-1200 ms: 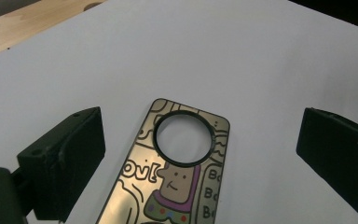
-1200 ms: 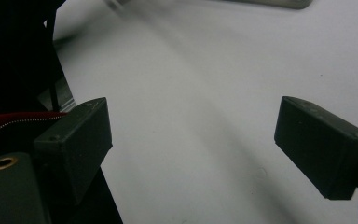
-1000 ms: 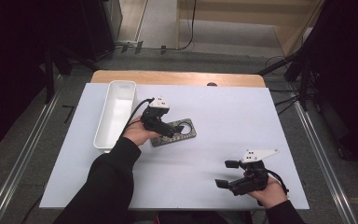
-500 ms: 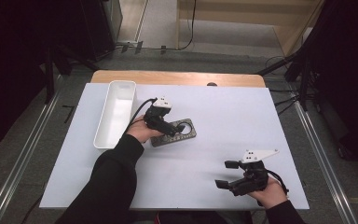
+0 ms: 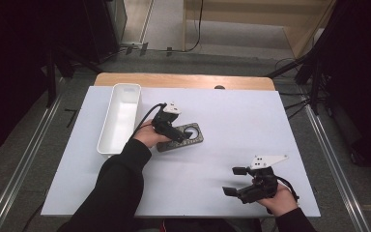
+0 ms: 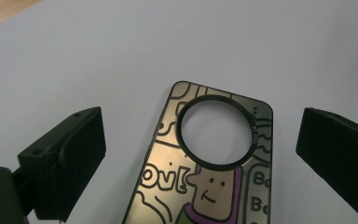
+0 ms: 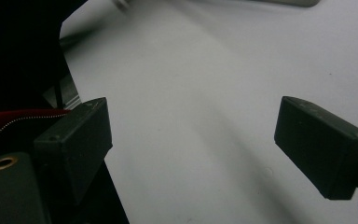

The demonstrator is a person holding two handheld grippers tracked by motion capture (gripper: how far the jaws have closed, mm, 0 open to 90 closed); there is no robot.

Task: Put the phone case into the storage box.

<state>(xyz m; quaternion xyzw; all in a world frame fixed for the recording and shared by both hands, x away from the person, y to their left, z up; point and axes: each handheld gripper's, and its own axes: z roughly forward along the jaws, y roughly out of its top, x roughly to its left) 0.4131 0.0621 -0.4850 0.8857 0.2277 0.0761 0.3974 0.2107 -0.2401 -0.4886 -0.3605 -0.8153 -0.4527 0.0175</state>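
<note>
Left gripper (image 5: 181,131) is right over the phone case (image 5: 186,139), jaws spread wide with nothing between them yet. From the left gripper view, the case (image 6: 205,177) lies flat on the white table (image 6: 74,56), its round camera hole ringed in black, cartoon print facing up, and the 2 black jaws stand on either side of it, neither one touching. So the grab itself is not made; this reads as the line-up just ahead of a pinch.

Look left of the case in the high view and there's the white tray (image 5: 119,118), long and narrow and holding nothing, its near end just beside the person's left hand (image 5: 147,137). My guess is the case is headed there, though that's a judgement, not something on show. If so, the whole carry is left to do: close on the case, lift it, swing across, drop it in.

Over to the right side now. Right gripper (image 5: 235,181) sits near the table's front edge, well apart from the case, jaws apart too and gripping nothing. Its own view (image 7: 193,140) looks across bare tabletop. It's idle, waiting.
</note>
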